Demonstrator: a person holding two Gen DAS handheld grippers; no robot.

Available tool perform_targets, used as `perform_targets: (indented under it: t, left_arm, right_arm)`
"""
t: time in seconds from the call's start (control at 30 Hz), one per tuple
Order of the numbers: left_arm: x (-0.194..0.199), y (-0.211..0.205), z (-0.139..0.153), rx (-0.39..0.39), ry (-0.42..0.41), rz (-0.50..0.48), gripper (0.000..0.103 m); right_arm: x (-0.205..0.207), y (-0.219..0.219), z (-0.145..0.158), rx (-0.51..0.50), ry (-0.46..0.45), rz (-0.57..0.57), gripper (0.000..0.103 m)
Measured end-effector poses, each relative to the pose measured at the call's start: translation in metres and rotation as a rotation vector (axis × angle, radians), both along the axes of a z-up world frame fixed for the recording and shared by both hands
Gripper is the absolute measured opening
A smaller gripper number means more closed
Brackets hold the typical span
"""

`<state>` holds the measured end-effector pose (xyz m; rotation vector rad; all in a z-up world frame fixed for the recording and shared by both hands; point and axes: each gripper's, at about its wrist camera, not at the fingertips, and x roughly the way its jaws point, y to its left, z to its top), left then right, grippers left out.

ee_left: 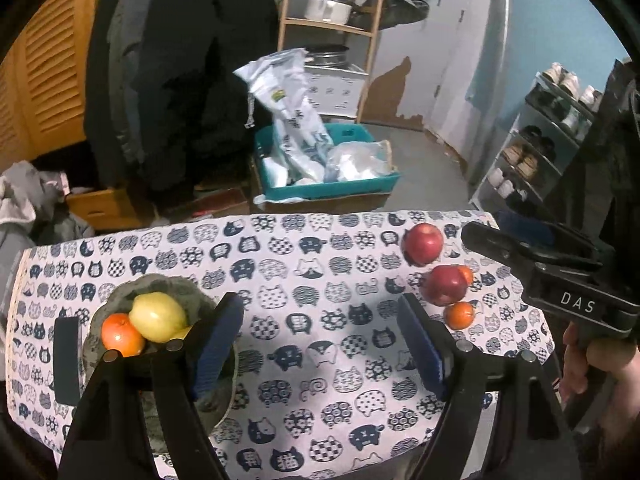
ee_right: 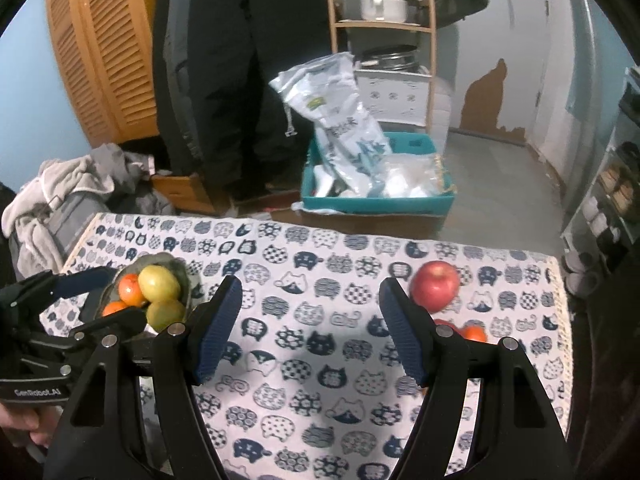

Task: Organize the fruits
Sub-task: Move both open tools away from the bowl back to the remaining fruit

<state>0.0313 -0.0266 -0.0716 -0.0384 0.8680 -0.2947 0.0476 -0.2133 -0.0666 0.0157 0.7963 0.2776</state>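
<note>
While both tongs, left (ee_left: 320,340) and right (ee_right: 310,330), gape wide and empty, apples (ee_left: 423,244) lie at two o'clock on the surface (ee_left: 320,400)

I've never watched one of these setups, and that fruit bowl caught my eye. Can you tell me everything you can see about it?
The bowl is grey-green with a mottled, stone-like or ceramic look and an uneven rim. It sits upright on the cat-print tablecloth, toward the table's left side. It holds two yellow-green fruits and two oranges, piled against each other. In the left wrist view, the left gripper, open and empty, hangs above it, one finger hiding its near rim. Whether they touch cannot be told.
</note>
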Motion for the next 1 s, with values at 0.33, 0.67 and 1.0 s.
perform_targets:
  t: [0.33,0.67,1.0]
  left_arm:
    - [0.005,-0.038,-0.004,0.022,0.012,-0.060,0.080]
    - [0.020,-0.076,-0.034,0.069,0.061,-0.121,0.081]
    - [0.041,-0.100,-0.088,0.093,0.160,-0.155,0.081]
  right_arm:
    - [-0.012,-0.041,0.000,-0.005,-0.003,-0.050,0.072]
    - [-0.004,-0.090,-0.033,-0.007,0.076,-0.144,0.072]
    - [0.006,-0.130,-0.101,-0.014,0.229,-0.206,0.072]
